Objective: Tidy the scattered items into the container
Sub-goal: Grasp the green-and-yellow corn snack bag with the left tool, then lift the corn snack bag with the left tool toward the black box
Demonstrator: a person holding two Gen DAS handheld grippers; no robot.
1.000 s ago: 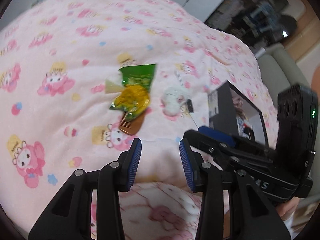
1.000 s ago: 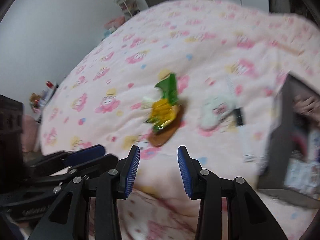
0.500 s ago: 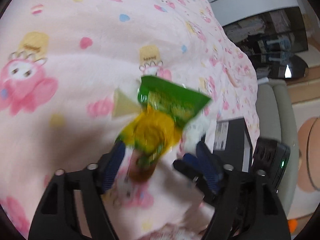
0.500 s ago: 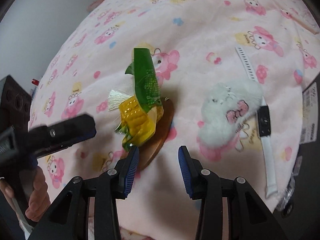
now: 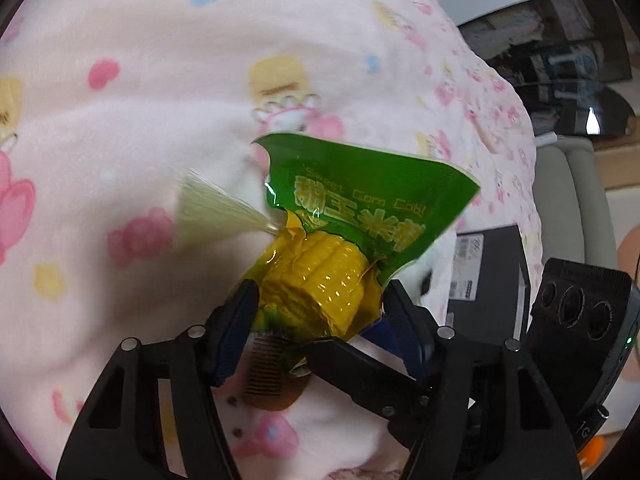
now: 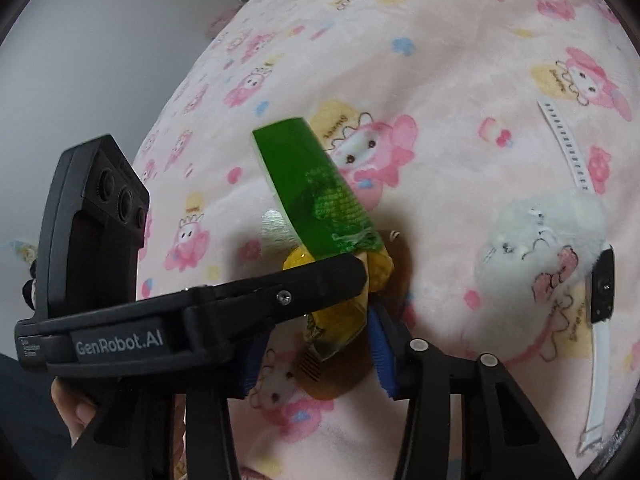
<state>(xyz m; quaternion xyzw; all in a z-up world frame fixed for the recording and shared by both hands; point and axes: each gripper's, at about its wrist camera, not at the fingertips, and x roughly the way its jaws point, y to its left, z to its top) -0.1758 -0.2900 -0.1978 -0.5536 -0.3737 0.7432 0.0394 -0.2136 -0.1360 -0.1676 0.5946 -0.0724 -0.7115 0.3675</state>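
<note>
A vacuum-packed corn cob in a green and yellow wrapper [image 5: 320,280] lies on the pink blanket, on top of a brown comb [image 5: 272,384]. My left gripper [image 5: 320,328] is open, its jaws on either side of the corn's yellow end. In the right wrist view the corn [image 6: 316,208] and the comb [image 6: 332,376] lie between the jaws of my open right gripper [image 6: 316,356], with the left gripper's finger crossing in front. A white plush toy [image 6: 540,248] and a white watch [image 6: 600,320] lie to the right. The black box [image 5: 488,280] stands at the right.
The pink cartoon-print blanket [image 5: 140,100] covers the whole bed. A grey wall [image 6: 80,40] is beyond the bed's far left side. Dark shelving and a grey chair [image 5: 568,184] are behind the bed at the right.
Both grippers have moved in close onto the corn packet and comb. The left gripper's jaws now straddle the corn's yellow end; the right gripper's jaws straddle the comb end.
</note>
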